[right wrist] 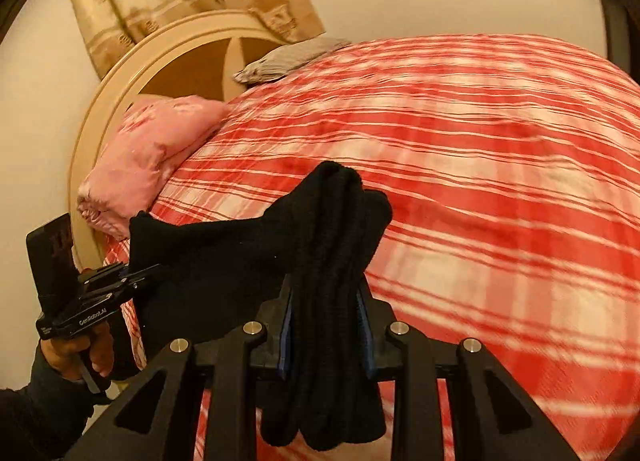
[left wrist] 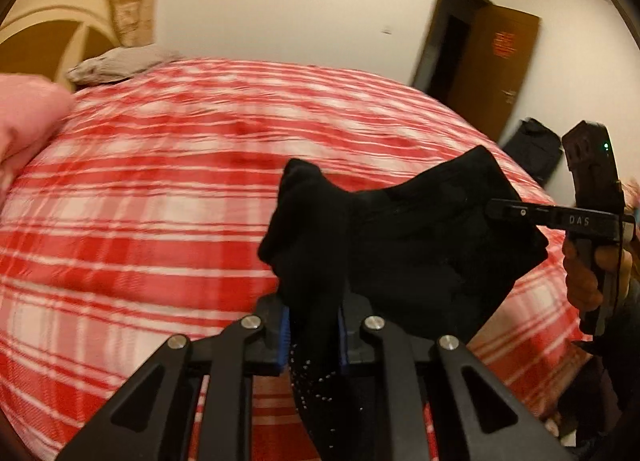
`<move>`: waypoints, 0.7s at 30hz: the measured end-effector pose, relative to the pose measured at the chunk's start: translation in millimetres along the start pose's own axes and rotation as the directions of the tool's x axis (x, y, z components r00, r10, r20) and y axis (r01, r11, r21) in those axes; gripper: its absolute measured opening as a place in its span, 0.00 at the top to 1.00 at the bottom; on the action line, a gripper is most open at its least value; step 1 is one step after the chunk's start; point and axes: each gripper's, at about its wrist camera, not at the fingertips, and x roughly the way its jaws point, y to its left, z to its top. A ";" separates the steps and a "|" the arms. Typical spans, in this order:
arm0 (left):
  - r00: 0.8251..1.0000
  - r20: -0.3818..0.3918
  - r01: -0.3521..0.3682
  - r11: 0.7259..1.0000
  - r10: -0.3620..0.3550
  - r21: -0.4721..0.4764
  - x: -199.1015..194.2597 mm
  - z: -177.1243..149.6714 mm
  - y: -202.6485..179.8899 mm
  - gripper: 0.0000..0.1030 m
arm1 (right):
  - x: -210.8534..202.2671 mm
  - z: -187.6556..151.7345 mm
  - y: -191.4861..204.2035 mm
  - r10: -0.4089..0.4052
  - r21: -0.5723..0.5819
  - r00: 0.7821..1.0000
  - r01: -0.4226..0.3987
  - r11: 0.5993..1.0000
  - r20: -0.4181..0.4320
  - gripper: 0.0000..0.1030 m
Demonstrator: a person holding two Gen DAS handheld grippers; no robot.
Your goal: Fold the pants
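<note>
I am pinching bunched black cloth in my left gripper (left wrist: 312, 335), and my right gripper (right wrist: 326, 329) is clamping a thicker, ribbed roll of the same pants (left wrist: 416, 245). Both pairs of jaws are pressing on fabric, not standing spread.

Bed (right wrist: 500, 149): lying ahead of and below both grippers, its red plaid cover blurring in both views. The pants are hanging clear of it, stretched between my two grippers, with a slack fold sagging in the span.

Pink pillow (right wrist: 148, 165): sitting at the headboard, beyond my left gripper and well apart from the work.

Handling, as I am judging it: the pants are reading as soft, limp and light, offering no stiffness. Thick bunches are likely to creep out of the pads. I am recommending hold at the waistband corners and leg hems, taken as flat edges, not gathered wads.
</note>
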 end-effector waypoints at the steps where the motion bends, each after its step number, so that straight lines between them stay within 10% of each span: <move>1: 1.000 -0.001 -0.015 1.000 0.015 -0.017 0.8 -1.4 8.1 0.82 | 10.4 2.7 2.5 0.006 -0.004 1.000 -0.006 1.000 -0.006 0.73; 7: 0.996 -0.042 -0.087 0.994 0.085 -0.072 19.2 -18.6 38.5 0.80 | 64.8 5.4 -12.3 0.004 0.038 0.995 0.000 0.999 -0.098 0.72; 12: 0.983 -0.049 -0.182 0.980 0.179 -0.081 28.7 -29.5 46.5 0.36 | 76.2 -6.0 -43.2 -0.012 0.129 0.991 0.030 0.991 -0.135 0.46; 21: 0.973 -0.055 -0.227 0.969 0.223 -0.094 29.5 -34.1 49.4 0.20 | 75.2 -10.7 -49.6 -0.045 0.143 0.993 0.061 0.988 -0.111 0.36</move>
